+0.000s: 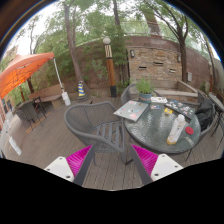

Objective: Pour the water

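My gripper [112,160] is held high over a wooden deck, open, with nothing between its two magenta pads [80,160]. Ahead and to the right stands a round glass table [150,128]. On it a pale bottle [177,127] stands near the right side, with a small orange thing [189,130] beside it and papers [131,110] lying on the near left part. A grey mesh chair [92,122] stands just beyond the fingers, between me and the table.
Another dark chair [207,115] sits at the table's right. An orange umbrella [25,68] shades a table and chairs [35,106] to the left. A lamp post [108,62], stone wall [160,62] and trees lie behind.
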Tool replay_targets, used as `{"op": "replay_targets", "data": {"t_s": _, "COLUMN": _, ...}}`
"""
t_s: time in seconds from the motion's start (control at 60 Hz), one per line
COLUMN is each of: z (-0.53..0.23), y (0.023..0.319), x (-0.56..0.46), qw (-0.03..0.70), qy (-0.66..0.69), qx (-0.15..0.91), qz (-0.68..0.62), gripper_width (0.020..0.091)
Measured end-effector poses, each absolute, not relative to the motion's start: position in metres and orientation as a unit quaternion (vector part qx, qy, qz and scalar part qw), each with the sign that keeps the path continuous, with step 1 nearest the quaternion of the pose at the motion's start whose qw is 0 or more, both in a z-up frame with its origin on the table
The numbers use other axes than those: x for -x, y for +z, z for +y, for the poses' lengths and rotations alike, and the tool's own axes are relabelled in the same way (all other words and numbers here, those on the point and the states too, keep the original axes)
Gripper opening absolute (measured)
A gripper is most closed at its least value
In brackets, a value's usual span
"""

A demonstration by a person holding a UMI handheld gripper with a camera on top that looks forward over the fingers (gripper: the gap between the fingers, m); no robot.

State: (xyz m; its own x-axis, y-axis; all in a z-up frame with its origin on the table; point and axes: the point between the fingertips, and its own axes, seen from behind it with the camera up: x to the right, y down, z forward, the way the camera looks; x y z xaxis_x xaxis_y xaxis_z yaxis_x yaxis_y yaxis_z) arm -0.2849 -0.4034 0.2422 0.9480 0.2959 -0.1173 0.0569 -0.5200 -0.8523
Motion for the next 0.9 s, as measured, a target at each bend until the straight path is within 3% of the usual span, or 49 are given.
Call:
{"op": "replay_targets", "data": {"t_s": 0.183, "z": -0.394, "y": 0.250, "x": 0.291, "qw": 0.484, "qy": 0.102, "qx": 0.865, "qz": -0.081, "gripper_width": 0.0834}}
{"op": "replay_targets", "data": {"t_s": 0.383, "z": -0.361, "y": 0.239, "x": 0.246, "qw": 0.512, "qy": 0.075, "qx": 0.853, "qz": -0.060, "gripper_width": 0.0836}}
{"op": "replay_targets", "data": {"t_s": 0.9, "z": -0.167, "y": 0.109, "x": 0.006, "qw": 0.587, "qy": 0.001, "qx": 0.809, "qz": 0.001, "gripper_width": 0.0830}}
